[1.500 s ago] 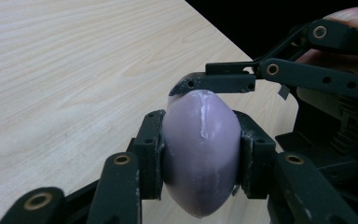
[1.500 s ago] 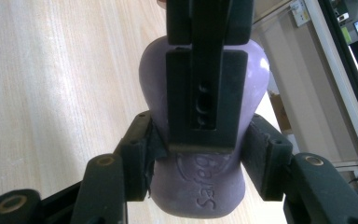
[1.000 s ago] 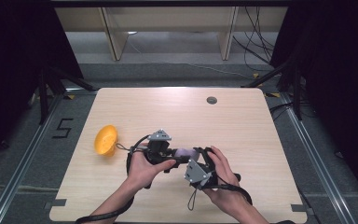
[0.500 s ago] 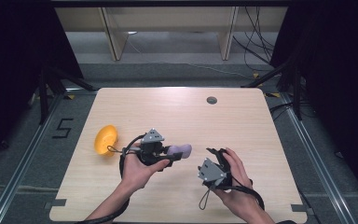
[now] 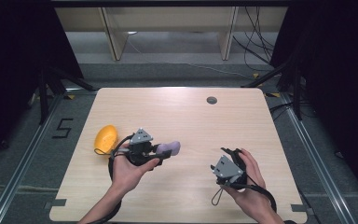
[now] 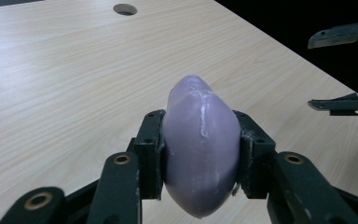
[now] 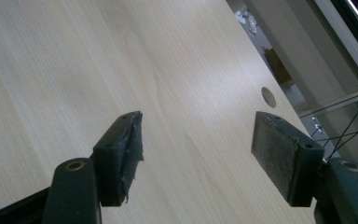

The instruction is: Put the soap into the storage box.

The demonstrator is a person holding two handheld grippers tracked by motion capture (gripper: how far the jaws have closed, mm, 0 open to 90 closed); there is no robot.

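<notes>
My left claw (image 5: 165,150) is clamped on the lilac oval shell (image 6: 200,144), holding it above the table (image 5: 182,112). My right claw (image 7: 196,158) stands open and empty, well apart. I judge pickup complete; placement remains, possibly beside the orange shell (image 5: 106,138).

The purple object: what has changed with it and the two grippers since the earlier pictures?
The right hand-held gripper let go of the purple object and drew away to the right, jaws open and empty. The left hand-held gripper stays shut on the object. The orange object lies where it was on the table.
</notes>
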